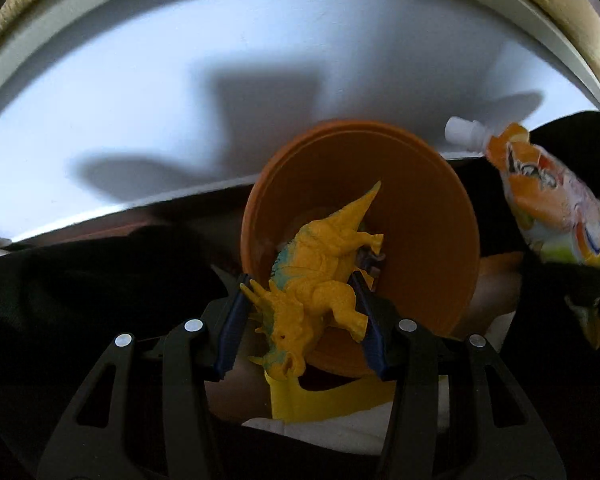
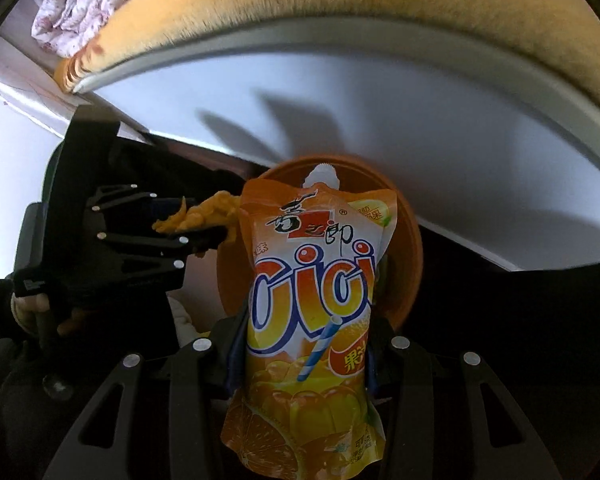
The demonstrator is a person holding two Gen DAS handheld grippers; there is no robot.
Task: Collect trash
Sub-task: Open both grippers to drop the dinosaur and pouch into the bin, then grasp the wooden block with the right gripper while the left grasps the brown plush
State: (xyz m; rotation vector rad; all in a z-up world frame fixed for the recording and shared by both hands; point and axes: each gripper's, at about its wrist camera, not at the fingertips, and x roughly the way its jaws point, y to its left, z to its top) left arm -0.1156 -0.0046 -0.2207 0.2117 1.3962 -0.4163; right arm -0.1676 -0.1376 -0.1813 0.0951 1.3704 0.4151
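My left gripper (image 1: 302,286) is shut on a yellow toy dinosaur (image 1: 320,276) and holds it in front of an orange round bin (image 1: 420,240). In the right wrist view the left gripper (image 2: 204,224) shows at the left with the dinosaur (image 2: 204,216) beside the bin (image 2: 404,248). My right gripper (image 2: 304,320) is shut on an orange jelly drink pouch (image 2: 312,312) with a white spout, held upright in front of the bin. The pouch (image 1: 556,208) also shows at the right of the left wrist view.
A white wall (image 1: 140,100) rises behind the bin. A tan furry edge (image 2: 340,12) and a folded floral quilt (image 2: 80,4) lie above it. Dark fabric (image 1: 80,280) surrounds the bin. Something yellow (image 1: 324,400) and white lies below the dinosaur.
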